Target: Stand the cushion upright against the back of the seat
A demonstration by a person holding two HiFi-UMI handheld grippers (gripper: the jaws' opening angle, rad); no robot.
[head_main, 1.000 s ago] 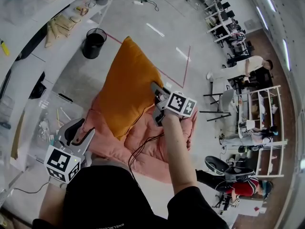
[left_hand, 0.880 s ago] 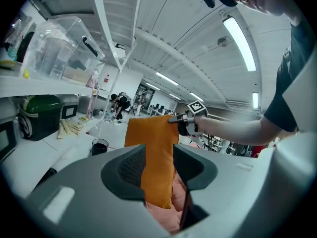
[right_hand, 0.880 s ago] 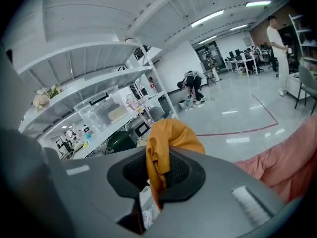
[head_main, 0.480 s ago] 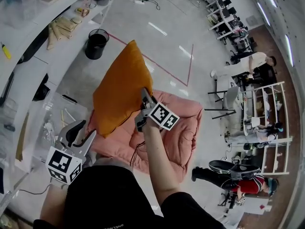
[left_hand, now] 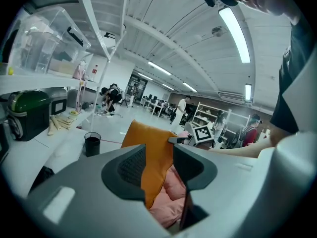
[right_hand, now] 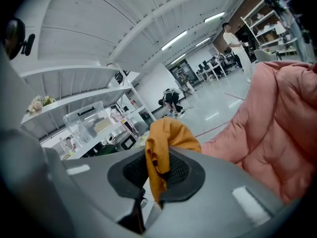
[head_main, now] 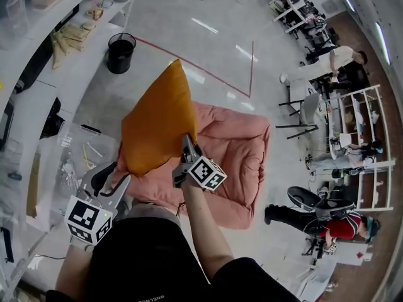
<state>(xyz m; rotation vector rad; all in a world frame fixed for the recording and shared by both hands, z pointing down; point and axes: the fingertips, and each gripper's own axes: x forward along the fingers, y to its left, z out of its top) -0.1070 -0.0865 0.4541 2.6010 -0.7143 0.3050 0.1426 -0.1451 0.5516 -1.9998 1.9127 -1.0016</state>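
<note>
An orange cushion (head_main: 157, 121) hangs upright above the left edge of the pink padded seat (head_main: 236, 146). My right gripper (head_main: 186, 148) is shut on the cushion's lower right edge; in the right gripper view a fold of the orange cushion (right_hand: 166, 135) is pinched between the pads, and the pink seat (right_hand: 277, 128) rises at the right. My left gripper (head_main: 108, 180) stands open at the lower left, just short of the cushion's bottom corner. In the left gripper view, the orange cushion (left_hand: 151, 150) shows through the gap of the left gripper (left_hand: 158, 165), untouched.
A black bin (head_main: 121, 51) stands on the floor behind the cushion. White shelving with a clear plastic box (head_main: 66, 159) runs along the left. Red tape lines (head_main: 208, 65) mark the floor. People and an office chair (head_main: 308, 197) are at the right.
My right gripper has carried the cushion down and to the left, from over the seat's middle to its left edge. The left gripper has shifted only slightly.
</note>
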